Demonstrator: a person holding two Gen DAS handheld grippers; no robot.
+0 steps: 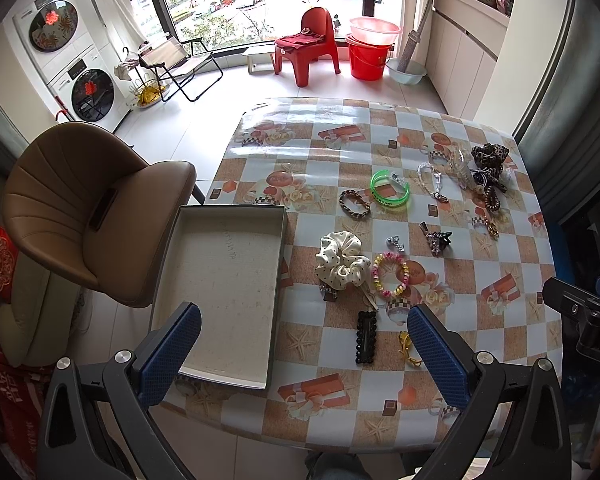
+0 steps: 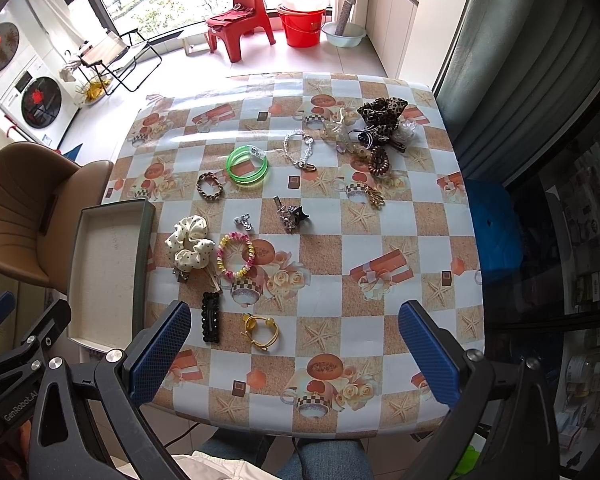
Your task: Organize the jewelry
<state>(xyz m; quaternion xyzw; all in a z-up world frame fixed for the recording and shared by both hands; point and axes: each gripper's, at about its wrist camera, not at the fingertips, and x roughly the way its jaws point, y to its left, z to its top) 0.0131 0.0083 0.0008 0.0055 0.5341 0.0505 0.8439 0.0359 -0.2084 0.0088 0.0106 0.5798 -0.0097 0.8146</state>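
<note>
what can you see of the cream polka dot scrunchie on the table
The cream scrunchie looks like glossy satin with small dark dots, gathered into loose ruffled folds around a small centre hole. It lies flat on the checked tablecloth, just right of the empty tray. The pink and yellow bracelet lies right beside it, and a small dark clip pokes out at its near edge. Neither gripper touches it.

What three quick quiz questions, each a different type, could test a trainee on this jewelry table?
1. True or false: the tray already holds jewelry.
2. Which lies nearest the tray: A) green bangle, B) polka-dot scrunchie, C) leopard scrunchie?
3. Fill in: both the left gripper and right gripper are ____.

Key: 1 false, it is empty; 2 B; 3 open.
</note>
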